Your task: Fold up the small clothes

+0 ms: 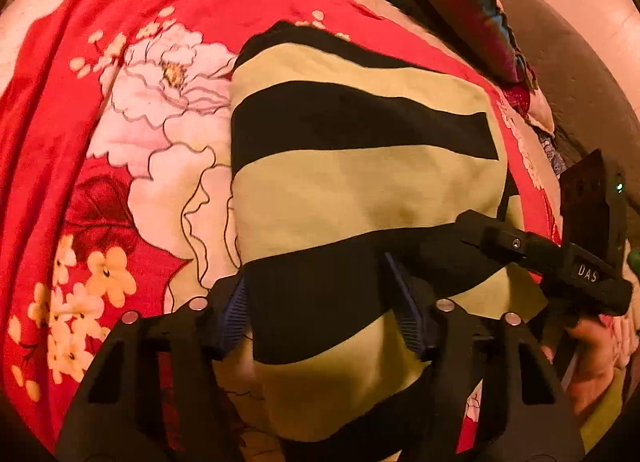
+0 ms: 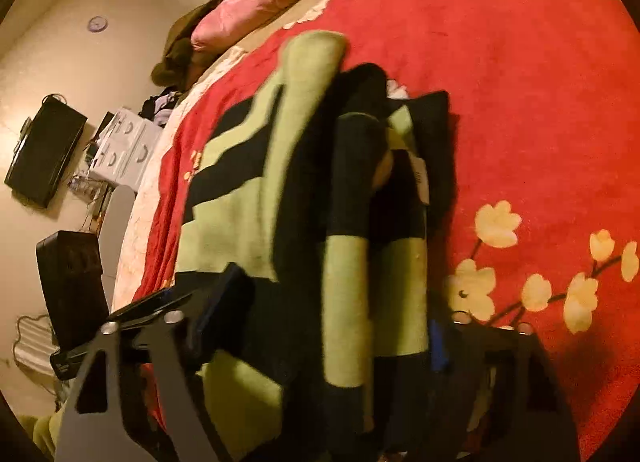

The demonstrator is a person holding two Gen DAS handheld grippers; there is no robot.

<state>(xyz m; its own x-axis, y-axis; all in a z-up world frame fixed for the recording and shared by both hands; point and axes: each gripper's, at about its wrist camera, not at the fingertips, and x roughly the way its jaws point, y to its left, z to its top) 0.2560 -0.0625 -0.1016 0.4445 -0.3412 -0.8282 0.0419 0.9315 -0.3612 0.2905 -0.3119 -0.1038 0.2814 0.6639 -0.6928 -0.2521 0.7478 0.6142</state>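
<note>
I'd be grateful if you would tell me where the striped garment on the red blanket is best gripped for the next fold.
Probably the near hem of the striped garment, which lies flat on the floral blanket. The open left gripper already straddles that edge from the near side; a thin, free edge lets one finger slip beneath. The right gripper sits open over the bunched sleeve side.

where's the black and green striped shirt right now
The black and green striped shirt lies on the red floral blanket, between the open left gripper fingers.

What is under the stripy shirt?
The stripy shirt lies on a red flowery blanket, which shows all around it. The blanket's pattern beneath the shirt is covered, so anything else hidden there cannot be seen. The left tongs are open over its near edge.
</note>
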